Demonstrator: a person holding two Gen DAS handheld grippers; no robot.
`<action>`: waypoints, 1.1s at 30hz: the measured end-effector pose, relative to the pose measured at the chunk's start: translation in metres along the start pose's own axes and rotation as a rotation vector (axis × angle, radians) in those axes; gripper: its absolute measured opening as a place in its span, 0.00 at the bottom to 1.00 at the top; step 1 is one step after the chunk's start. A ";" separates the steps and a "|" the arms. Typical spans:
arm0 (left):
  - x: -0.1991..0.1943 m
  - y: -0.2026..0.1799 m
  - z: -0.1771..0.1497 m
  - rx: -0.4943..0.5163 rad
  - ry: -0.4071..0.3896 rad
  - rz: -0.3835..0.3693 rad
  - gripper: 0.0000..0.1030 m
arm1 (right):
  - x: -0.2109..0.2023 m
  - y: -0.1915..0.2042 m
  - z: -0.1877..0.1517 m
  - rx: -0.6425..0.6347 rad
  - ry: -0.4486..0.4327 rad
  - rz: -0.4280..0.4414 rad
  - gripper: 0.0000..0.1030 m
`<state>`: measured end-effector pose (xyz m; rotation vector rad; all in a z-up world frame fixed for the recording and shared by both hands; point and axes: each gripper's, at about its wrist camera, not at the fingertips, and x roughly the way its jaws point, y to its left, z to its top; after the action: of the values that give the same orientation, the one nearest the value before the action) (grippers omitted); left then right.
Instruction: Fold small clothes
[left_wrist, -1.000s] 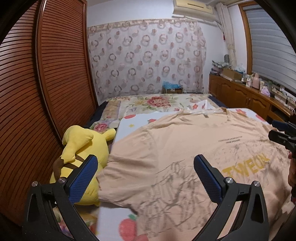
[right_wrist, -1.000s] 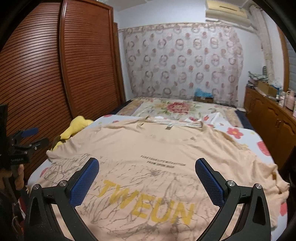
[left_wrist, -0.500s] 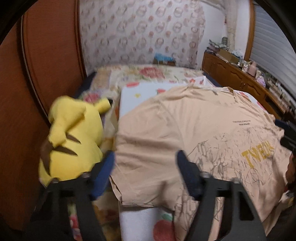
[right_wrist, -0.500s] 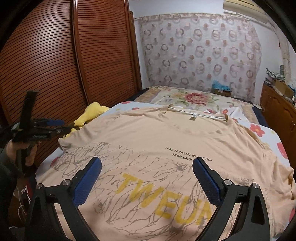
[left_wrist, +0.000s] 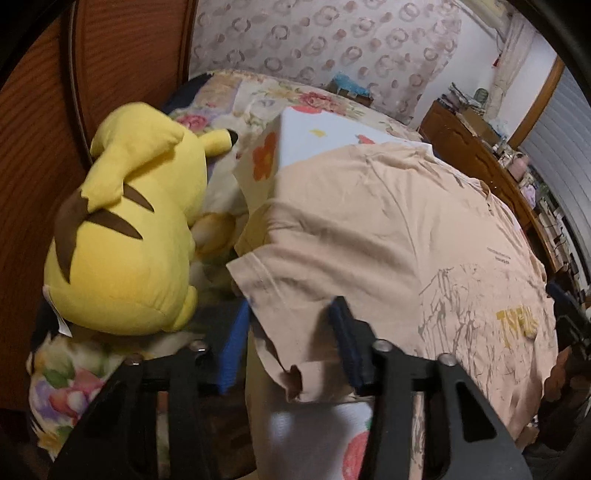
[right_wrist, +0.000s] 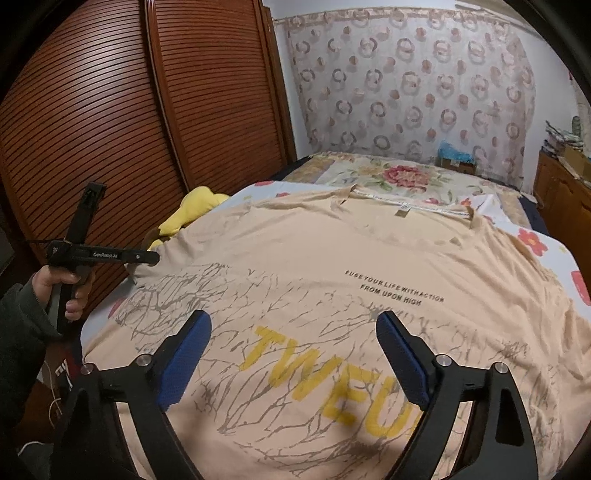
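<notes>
Floral bedding (right_wrist: 399, 173) lay under the peach T-shirt (right_wrist: 332, 258); my left gripper (left_wrist: 291, 332) straddled its sleeve hem, jaws apart, while my right gripper (right_wrist: 293, 354) hovered open above the print.

The peach T-shirt (right_wrist: 369, 266) spread on the bed carries two small lines of black capitals across the chest: "FUSE YOUR LIFE WITH ACTION" and, under it, "FROM UPON HIGH". Below these, large yellow letters read "TWEU", with the rest of the word cut off behind the near gripper finger in the right wrist view; in the left wrist view the same yellow print (left_wrist: 516, 325) is too blurred and foreshortened to read. The left gripper (right_wrist: 147, 257), seen from the side in the right wrist view, bears white lettering "GenRobot.AI" on its black body. The small tag at the collar (right_wrist: 402, 210) shows no legible text.
</notes>
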<state>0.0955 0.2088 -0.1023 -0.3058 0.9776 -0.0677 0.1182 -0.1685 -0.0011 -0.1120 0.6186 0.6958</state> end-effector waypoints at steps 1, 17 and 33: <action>0.000 0.001 0.001 -0.005 -0.002 -0.009 0.36 | 0.001 0.000 0.001 -0.001 0.005 0.004 0.88; -0.027 -0.026 0.011 0.148 -0.136 0.073 0.02 | 0.014 -0.003 0.006 -0.029 0.036 0.027 0.69; -0.050 -0.156 0.034 0.371 -0.182 -0.095 0.02 | -0.006 -0.020 -0.005 0.024 -0.017 -0.017 0.68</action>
<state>0.1080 0.0767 -0.0001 -0.0155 0.7517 -0.2993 0.1247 -0.1885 -0.0038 -0.0892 0.6089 0.6726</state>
